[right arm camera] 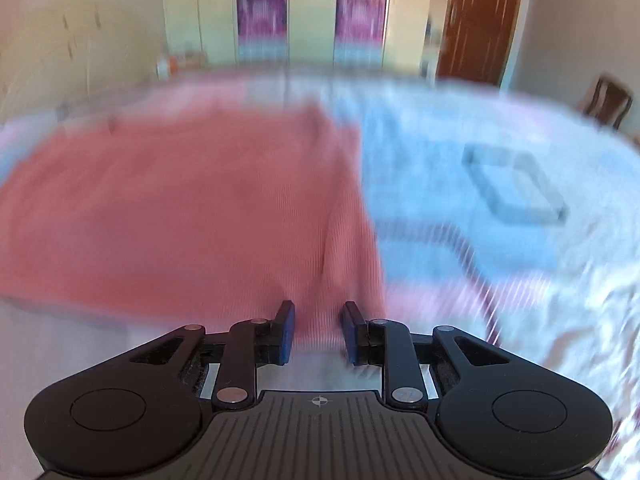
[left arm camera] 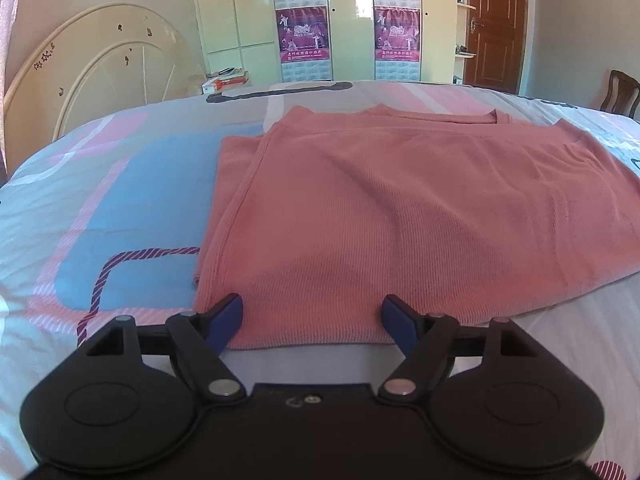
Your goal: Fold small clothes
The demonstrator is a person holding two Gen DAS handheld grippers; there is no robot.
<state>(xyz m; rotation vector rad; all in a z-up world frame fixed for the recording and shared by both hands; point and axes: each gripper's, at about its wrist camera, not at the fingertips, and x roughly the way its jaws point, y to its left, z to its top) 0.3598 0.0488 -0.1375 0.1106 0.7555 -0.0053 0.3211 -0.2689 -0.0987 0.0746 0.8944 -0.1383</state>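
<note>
**Pink top on the bed, both grippers at its near hem**

So the pink top [left arm camera: 400, 208] is lying flat on the bed [left arm camera: 100, 200], already folded in at the left side, so there's a double layer along that edge. Collar end points away toward the wardrobe [left arm camera: 304, 20]; the near hem is right at the grippers.

Left gripper [left arm camera: 312, 320] has its jaws spread wide, blue pads [left arm camera: 228, 316] sitting either side of the hem near the top's left corner. Nothing pinched, cloth just lies between them.

Right gripper [right arm camera: 318, 332] is at the top's right near corner [right arm camera: 340, 280]. Jaws are much narrower but there's a clear gap between the pads, and I don't see them squeezing fabric. That view is badly smeared, so take it loosely.

A door [left arm camera: 496, 20] and a chair [left arm camera: 618, 94] sit past the bed.
</note>
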